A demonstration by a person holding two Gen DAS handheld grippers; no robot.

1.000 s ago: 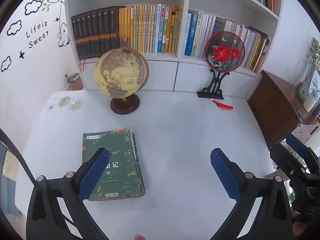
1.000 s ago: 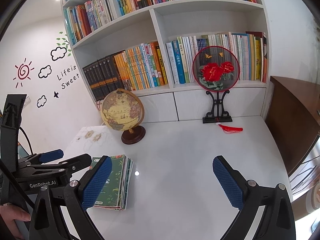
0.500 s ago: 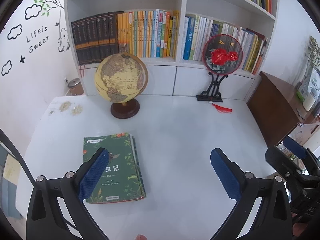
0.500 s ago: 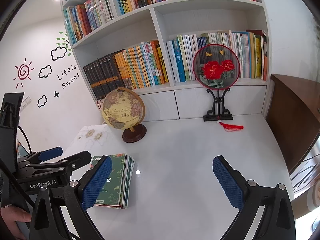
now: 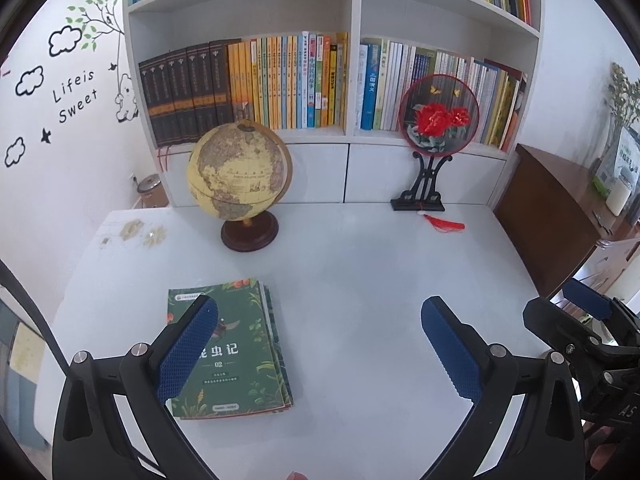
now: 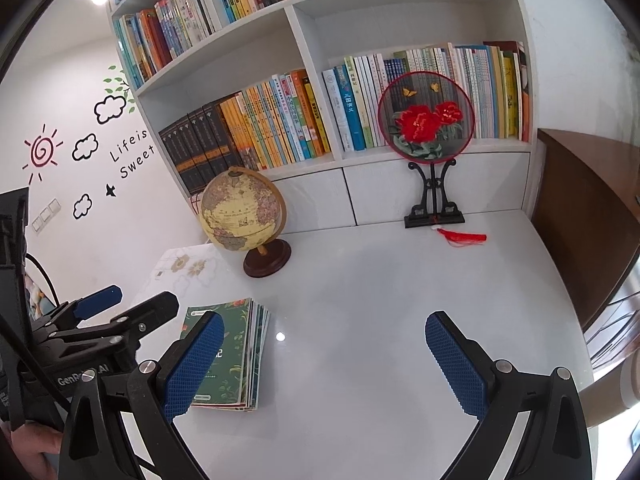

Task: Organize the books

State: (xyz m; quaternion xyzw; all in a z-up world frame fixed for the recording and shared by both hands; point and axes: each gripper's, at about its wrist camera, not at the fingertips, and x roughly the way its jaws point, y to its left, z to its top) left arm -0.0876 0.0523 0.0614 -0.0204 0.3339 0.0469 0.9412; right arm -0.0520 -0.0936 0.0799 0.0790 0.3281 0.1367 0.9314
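A: Stack of green-covered books (image 5: 236,344), lying flat on the white desk (image 5: 360,280), covers up, spines to the left, page edges slightly fanned toward the right; placed in front of the globe (image 5: 240,176) and well apart from the fan ornament (image 5: 438,114).

B: Left gripper (image 5: 320,344): spread wide, nothing between the pads, left pad overlapping the cover in view, contact not discernible. Right gripper (image 6: 324,360): likewise wide open and empty, off to the right of the stack.

A: Stage of task?

B: Not settled. Consistent with a stack squared up and left on the desk, equally with a stack waiting for the bookshelf (image 5: 348,80), where both lower compartments appear nearly full.

A: Handling notes, should the stack need gripping?

B: Thin, floppy volumes; likely to slide over one another. Best approached from the fanned edge, low and level with the desk, one pad under the bottom book and one over the top cover. Closing slowly, squarely, near mid-length. Second gripper useful as a stop against the spine side. Clearance from the globe base worth keeping.
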